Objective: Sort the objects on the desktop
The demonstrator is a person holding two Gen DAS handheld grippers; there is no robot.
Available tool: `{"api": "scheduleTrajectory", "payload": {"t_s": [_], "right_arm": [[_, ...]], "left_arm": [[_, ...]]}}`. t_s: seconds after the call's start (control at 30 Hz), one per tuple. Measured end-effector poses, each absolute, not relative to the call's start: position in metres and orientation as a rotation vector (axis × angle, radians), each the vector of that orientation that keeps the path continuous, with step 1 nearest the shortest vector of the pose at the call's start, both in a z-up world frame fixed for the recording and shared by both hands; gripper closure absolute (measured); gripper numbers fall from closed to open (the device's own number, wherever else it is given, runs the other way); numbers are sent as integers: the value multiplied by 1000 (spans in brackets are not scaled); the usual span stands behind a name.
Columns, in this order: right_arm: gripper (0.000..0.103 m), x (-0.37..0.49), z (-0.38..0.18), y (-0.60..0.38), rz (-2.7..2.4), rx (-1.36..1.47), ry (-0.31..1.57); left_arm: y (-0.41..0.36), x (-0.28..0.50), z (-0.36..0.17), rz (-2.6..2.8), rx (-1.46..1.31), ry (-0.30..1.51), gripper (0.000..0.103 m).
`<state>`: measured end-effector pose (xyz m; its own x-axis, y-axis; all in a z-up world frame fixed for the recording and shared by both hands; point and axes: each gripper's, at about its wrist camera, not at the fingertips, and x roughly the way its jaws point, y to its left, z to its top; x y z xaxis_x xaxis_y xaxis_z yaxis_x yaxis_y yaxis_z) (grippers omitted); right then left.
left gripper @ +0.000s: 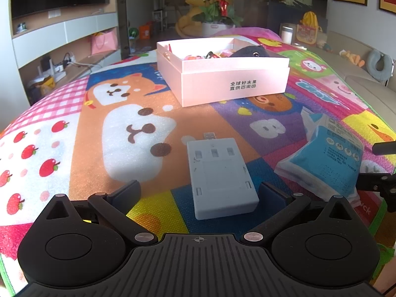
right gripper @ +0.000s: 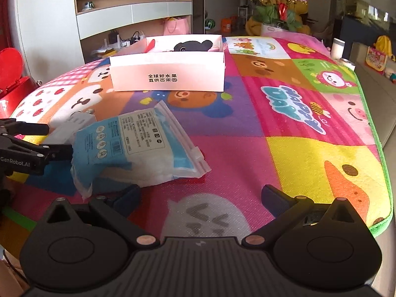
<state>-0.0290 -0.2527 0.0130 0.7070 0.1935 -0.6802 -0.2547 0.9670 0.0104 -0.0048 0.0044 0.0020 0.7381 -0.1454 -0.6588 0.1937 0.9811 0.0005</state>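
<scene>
**Ana:** Left gripper (left gripper: 199,193) is spread wide and holds nothing. Its fingers flank the near end of the grey device (left gripper: 219,177), one on each side, and neither pad looks to be touching it yet.

**Ben:** How would that device handle?

**Ana:** I'd judge it a stiff plastic shell, fairly light, with flat, straight sides. It lies flat near the front edge of the mat (left gripper: 81,153), its USB plug (left gripper: 210,135) pointing towards the box (left gripper: 235,81). Taking it across the two long sides near the middle should be safe; the plug end is the part I would leave alone. Smooth plastic may slip if pinched too close to the end.

**Ben:** And to its right?

**Ana:** The blue packet (left gripper: 329,158) lies just beside the device, towards the right. It looks soft and crinkly, with loose white filling, so it should sag and deform when lifted. I would pinch the body or the sealed strip (right gripper: 198,157) on its edge, not a thin corner.

**Ben:** The right gripper?

**Ana:** Right gripper (right gripper: 200,195) is also wide apart and empty, over bare mat. Its left finger (right gripper: 127,195) sits close to the packet's near edge; whether they touch, I cannot tell. The box sits at the far edge, already holding a dark plush (right gripper: 191,45) and small items.
</scene>
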Motion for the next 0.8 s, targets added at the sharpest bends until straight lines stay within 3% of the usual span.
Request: {"api": "scheduleTrajectory", "payload": {"t_s": [0.8], "right_arm": [[0, -36, 7, -250, 217, -83, 688]], "left_arm": [[59, 7, 19, 17, 135, 749, 0]]}}
